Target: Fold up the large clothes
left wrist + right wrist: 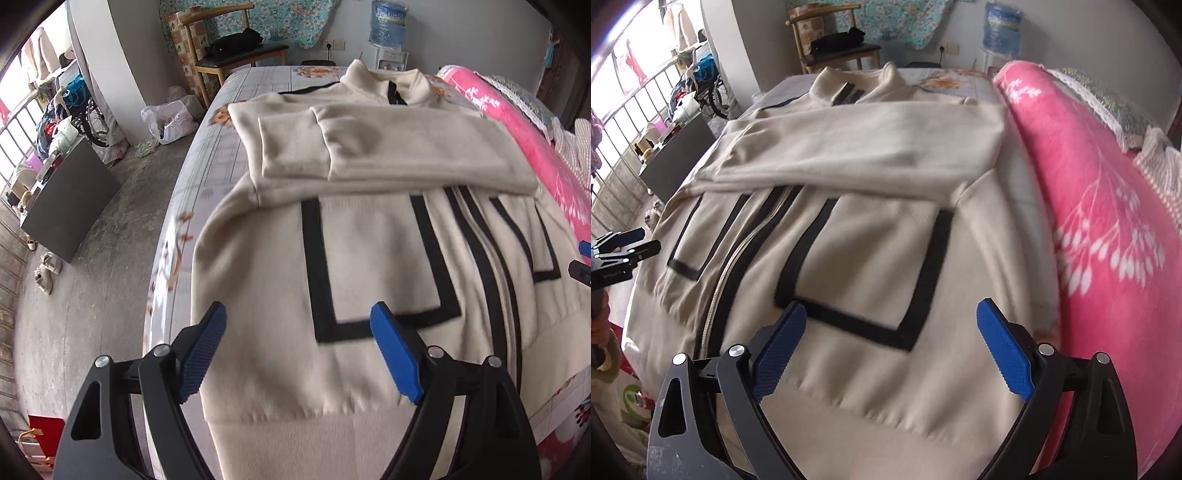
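Note:
A cream zip-up jacket (369, 258) with black stripe trim lies front-up on the bed, collar at the far end. Both sleeves (369, 147) are folded across the chest. The jacket also shows in the right wrist view (871, 240), with its zipper (738, 266) left of centre. My left gripper (299, 314) is open and empty, hovering over the left side of the hem (295, 435). My right gripper (892, 314) is open and empty over the right side of the hem. The left gripper shows at the right wrist view's left edge (617, 251).
A pink floral blanket (1108, 240) lies along the right side of the bed (207, 155). A wooden chair (236, 55) and water dispenser (388, 33) stand beyond the bed. A dark cabinet (66, 206), plastic bags and shoes are on the floor at left.

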`<state>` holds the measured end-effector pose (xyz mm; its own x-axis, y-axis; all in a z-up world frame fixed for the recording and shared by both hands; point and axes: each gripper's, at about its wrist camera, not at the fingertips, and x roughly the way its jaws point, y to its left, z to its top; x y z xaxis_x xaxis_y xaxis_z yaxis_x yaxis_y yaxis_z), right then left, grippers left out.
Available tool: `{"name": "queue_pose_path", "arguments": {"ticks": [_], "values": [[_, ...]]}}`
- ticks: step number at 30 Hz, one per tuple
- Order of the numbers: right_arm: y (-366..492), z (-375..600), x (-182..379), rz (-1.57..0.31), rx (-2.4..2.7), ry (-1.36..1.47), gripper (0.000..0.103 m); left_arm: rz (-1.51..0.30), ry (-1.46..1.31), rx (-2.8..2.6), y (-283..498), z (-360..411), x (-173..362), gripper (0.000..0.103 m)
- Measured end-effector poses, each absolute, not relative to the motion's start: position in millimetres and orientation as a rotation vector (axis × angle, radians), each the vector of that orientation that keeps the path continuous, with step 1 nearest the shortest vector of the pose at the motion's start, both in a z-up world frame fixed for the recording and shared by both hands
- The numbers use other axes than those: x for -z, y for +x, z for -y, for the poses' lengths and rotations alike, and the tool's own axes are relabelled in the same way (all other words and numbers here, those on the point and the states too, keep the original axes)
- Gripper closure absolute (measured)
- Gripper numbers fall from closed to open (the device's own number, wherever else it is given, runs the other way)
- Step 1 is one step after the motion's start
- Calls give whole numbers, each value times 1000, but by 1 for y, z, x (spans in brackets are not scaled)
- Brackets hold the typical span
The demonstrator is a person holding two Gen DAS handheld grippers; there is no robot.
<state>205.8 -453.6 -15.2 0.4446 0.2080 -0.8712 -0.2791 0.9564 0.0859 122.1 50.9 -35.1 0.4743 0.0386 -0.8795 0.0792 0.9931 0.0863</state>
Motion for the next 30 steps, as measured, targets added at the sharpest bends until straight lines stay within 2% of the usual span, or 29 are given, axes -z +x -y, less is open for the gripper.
{"name": "queue_pose_path", "arguments": {"ticks": [6, 14, 21, 30], "values": [[160, 427, 43, -1157, -305, -35, 11, -1087, 235, -42, 67, -30, 66, 20], [141, 398, 56, -1144, -194, -167, 8, -1017, 256, -106, 51, -32, 70, 6], [129, 408, 60, -1085, -159, -85, 8, -1077, 37, -53, 57, -56, 75, 5], [116, 405, 62, -1008, -130, -72, 8, -1108, 16, -27, 55, -58, 76, 5]]}}
